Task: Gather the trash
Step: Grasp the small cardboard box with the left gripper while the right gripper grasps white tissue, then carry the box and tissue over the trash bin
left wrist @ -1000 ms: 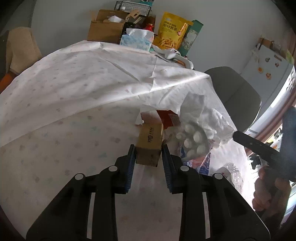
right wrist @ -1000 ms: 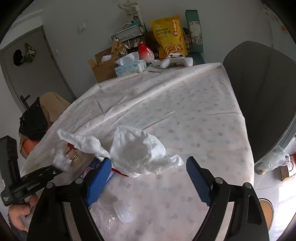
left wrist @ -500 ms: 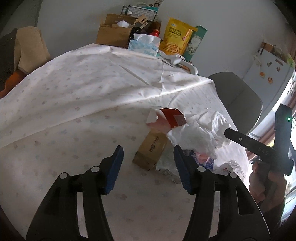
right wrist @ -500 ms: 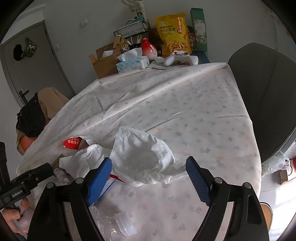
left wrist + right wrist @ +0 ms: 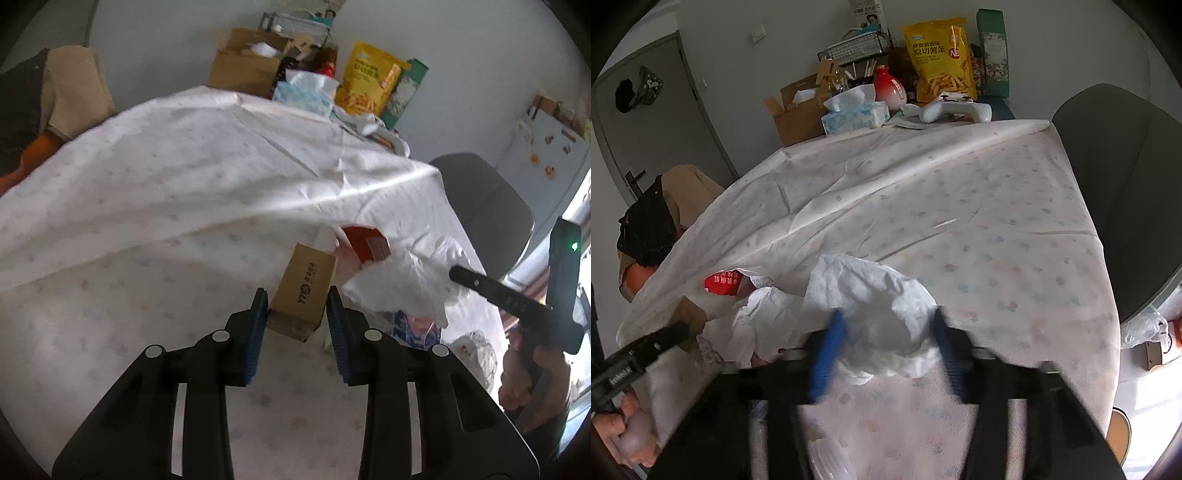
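We have the left gripper [image 5: 297, 308] closed around the near end of the small cardboard box [image 5: 304, 288], which lies on the tablecloth [image 5: 184, 206] just beside the red packet [image 5: 365, 243]. The jaws have just been closing, and the pads look pressed to the box's sides. We grip only the end, so the box may pivot or slip out when lifted, and it may nudge the red packet.

The right gripper [image 5: 886, 350] has also just been closing, now on the crumpled white paper [image 5: 879, 306] near the table's front edge. Motion blur hides whether the pads bite yet. Soft paper can squeeze out or tear, leaving scraps behind, and a thin pinch may drag the cloth up with it.

Half a second ago both pairs of jaws stood wide, the box loose between the left ones and the paper untouched between the right ones.
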### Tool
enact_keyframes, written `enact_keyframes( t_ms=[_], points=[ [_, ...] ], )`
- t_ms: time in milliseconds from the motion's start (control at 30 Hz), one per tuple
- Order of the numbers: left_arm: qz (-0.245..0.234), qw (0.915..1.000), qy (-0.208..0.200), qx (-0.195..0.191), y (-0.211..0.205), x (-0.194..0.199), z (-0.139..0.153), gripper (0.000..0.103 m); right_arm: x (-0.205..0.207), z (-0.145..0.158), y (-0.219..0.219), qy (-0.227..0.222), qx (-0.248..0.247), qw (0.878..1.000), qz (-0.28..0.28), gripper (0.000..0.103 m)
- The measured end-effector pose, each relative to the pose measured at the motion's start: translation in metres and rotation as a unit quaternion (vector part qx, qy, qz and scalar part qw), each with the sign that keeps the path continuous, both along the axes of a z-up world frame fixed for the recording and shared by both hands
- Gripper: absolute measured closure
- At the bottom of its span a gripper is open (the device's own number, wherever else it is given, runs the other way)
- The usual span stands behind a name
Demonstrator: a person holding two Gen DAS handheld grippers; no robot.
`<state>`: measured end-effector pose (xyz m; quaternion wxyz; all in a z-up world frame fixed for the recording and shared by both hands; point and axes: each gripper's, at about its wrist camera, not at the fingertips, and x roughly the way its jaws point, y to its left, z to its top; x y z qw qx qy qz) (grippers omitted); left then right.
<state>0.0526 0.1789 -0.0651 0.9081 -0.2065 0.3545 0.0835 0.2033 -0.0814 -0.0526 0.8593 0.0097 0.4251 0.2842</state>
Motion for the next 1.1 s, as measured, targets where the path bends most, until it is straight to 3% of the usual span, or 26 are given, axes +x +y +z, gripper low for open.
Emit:
enact_keyframes(
  t_ms=[133,467,767,1100],
  points=[
    [0.008,0.9998,-0.017,0.005,0.0,-0.005,0.015,0.07,-0.008,0.015,-0.012,-0.014,0.028,0.999,-0.005,0.092],
    [-0.015,0.9989,-0.04,0.021,-0.033,0.001,0.039,0.07,-0.023,0.058,-0.06,-0.038,0.101,0.994,-0.032,0.092],
    [-0.063,0.9961,-0.051,0.034,-0.084,0.02,0.053,0.07,-0.036,0.062,-0.102,-0.054,0.079,0.993,-0.062,0.092],
    [-0.129,0.9889,-0.058,0.046,-0.158,0.052,0.061,0.07,-0.048,0.054,-0.178,-0.053,0.059,0.987,-0.138,0.092]
  ],
)
